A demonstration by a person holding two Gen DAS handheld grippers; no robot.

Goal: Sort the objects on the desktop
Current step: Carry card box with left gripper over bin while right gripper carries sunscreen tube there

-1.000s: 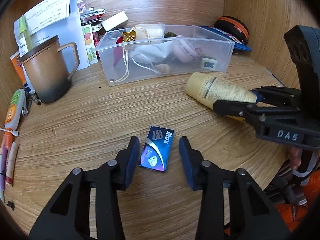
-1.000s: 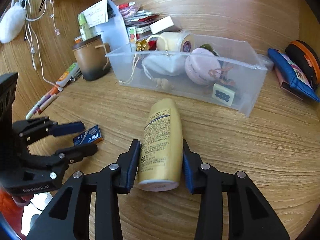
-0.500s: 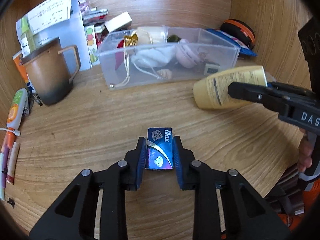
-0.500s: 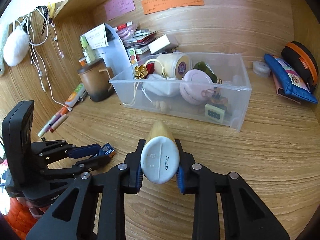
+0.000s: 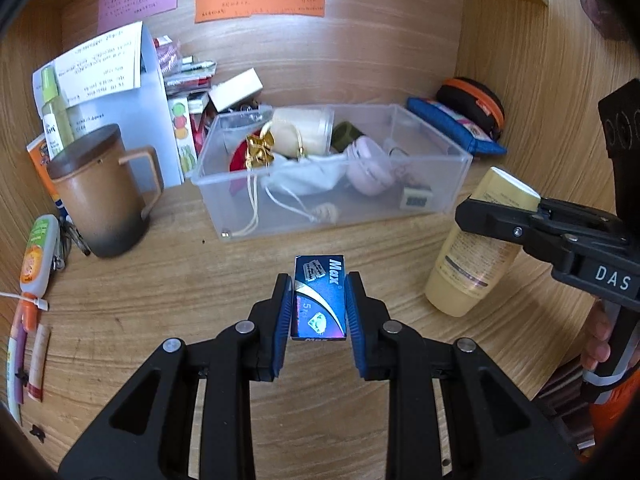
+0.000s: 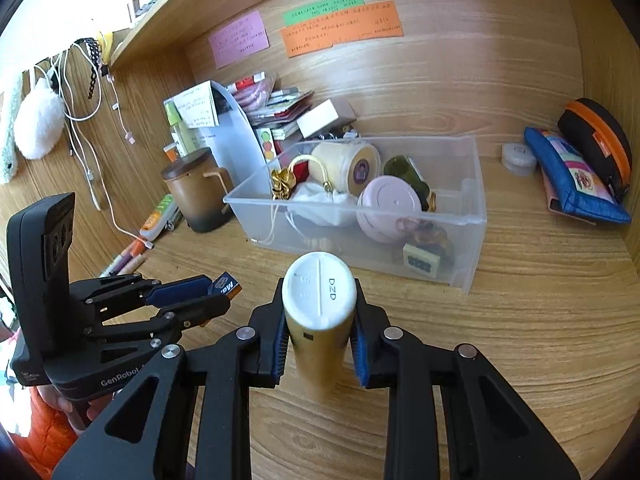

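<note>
My left gripper (image 5: 319, 300) is shut on a small blue "Max" box (image 5: 319, 298) and holds it above the wooden desk, in front of the clear plastic bin (image 5: 436, 194). My right gripper (image 6: 319, 322) is shut on a cream yellow bottle (image 6: 319, 320) with a white flat cap, held tilted, cap towards the camera. In the left wrist view the bottle (image 5: 476, 252) hangs at the right, just right of the bin. In the right wrist view the left gripper (image 6: 204, 294) with the blue box (image 6: 225, 285) is at the left.
The bin (image 6: 468, 236) holds a white pouch, a pink round case, a cream jar and small items. A brown lidded mug (image 5: 100, 196) stands left of it. Pens and a tube (image 5: 38, 254) lie at far left. Blue pouch (image 6: 576, 176) and black-orange case at right.
Both grippers have closed on their objects and lifted them off the desk. The bottle has tilted up from lying flat; the blue box has risen with the left gripper.
</note>
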